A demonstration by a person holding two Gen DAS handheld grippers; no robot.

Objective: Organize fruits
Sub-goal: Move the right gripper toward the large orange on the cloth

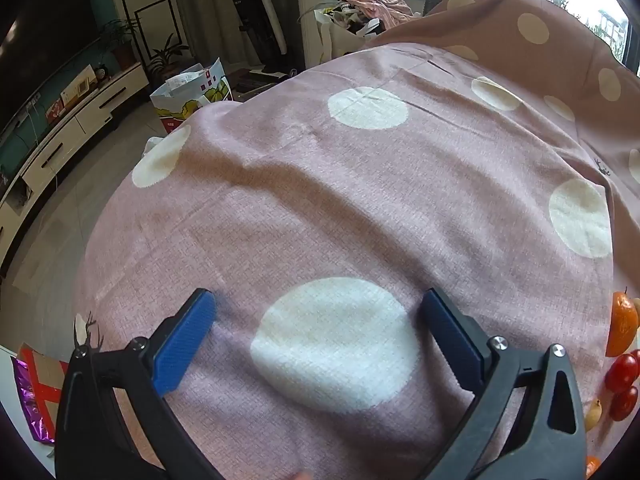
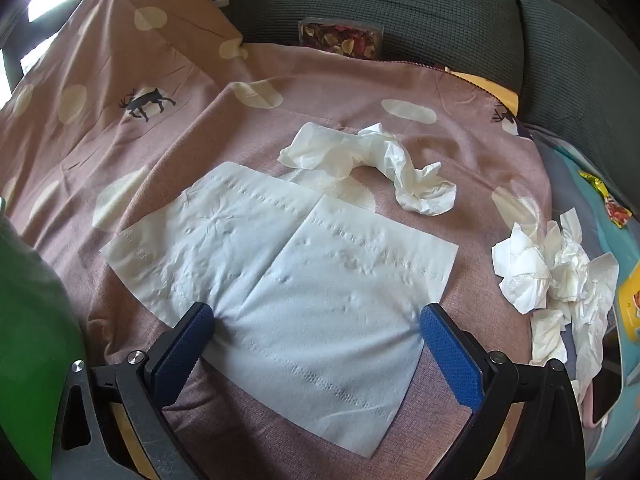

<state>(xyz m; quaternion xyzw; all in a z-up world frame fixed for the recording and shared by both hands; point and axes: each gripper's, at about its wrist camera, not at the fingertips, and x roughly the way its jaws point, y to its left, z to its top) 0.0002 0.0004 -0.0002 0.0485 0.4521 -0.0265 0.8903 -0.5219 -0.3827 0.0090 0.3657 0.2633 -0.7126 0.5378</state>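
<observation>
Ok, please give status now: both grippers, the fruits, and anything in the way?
Left gripper open, empty, over pink cloth. Right gripper open over flat tissue. Fruits at right edge of left view, untouched. Crumpled tissues nearby.

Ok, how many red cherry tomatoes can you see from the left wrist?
2, both at the right edge: upper cherry tomato, lower cherry tomato just beneath. More may sit beyond the frame.

Left wrist view: one orange fruit (image 1: pixel 622 322) and two red cherry tomatoes (image 1: pixel 621 372) at the right edge. Right wrist view: one flat paper napkin (image 2: pixel 288 264), one twisted tissue (image 2: pixel 372 160), one heap of crumpled tissues (image 2: pixel 556 280).
</observation>
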